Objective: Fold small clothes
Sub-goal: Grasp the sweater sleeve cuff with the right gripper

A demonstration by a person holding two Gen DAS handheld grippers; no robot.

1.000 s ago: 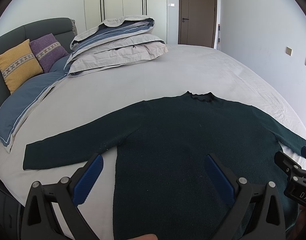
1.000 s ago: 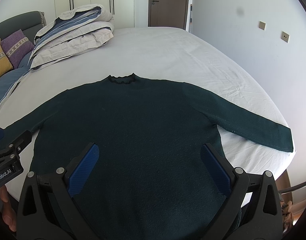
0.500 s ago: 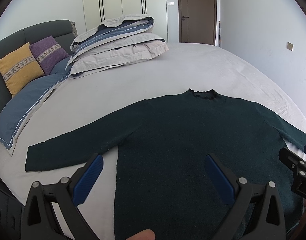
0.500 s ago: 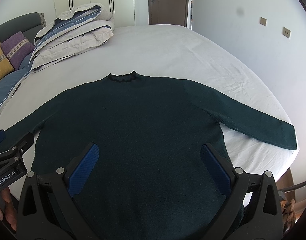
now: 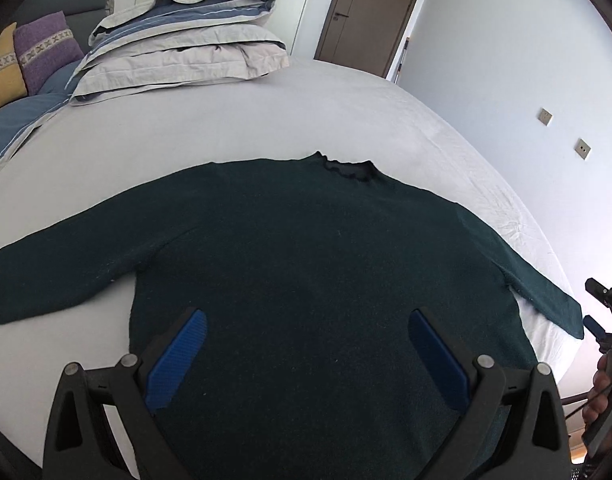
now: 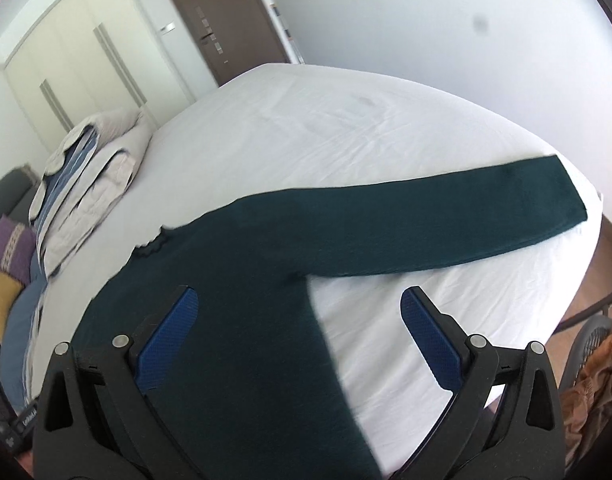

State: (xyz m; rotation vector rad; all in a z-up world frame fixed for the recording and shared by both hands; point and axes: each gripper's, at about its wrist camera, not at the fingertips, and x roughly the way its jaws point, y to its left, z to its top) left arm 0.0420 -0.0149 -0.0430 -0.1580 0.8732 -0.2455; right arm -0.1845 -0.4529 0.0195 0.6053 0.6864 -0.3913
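Note:
A dark green sweater (image 5: 306,264) lies flat on the bed, collar away from me, both sleeves spread out. My left gripper (image 5: 306,344) is open and empty above the sweater's lower body. My right gripper (image 6: 300,320) is open and empty, above the sweater's right side near the armpit. The right sleeve (image 6: 446,224) stretches to the bed's right edge. The right gripper also shows at the right edge of the left wrist view (image 5: 604,316).
The bed has a white sheet (image 5: 234,128). A folded duvet (image 5: 186,52) lies at the far left, with purple and yellow cushions (image 5: 42,48) beside it. A basket with orange cloth (image 6: 594,364) stands on the floor past the bed's right edge. A door (image 5: 366,12) is behind.
My right gripper has swung to the right and tilted, now facing the right sleeve. My left gripper has shifted right, toward the middle of the sweater's body.

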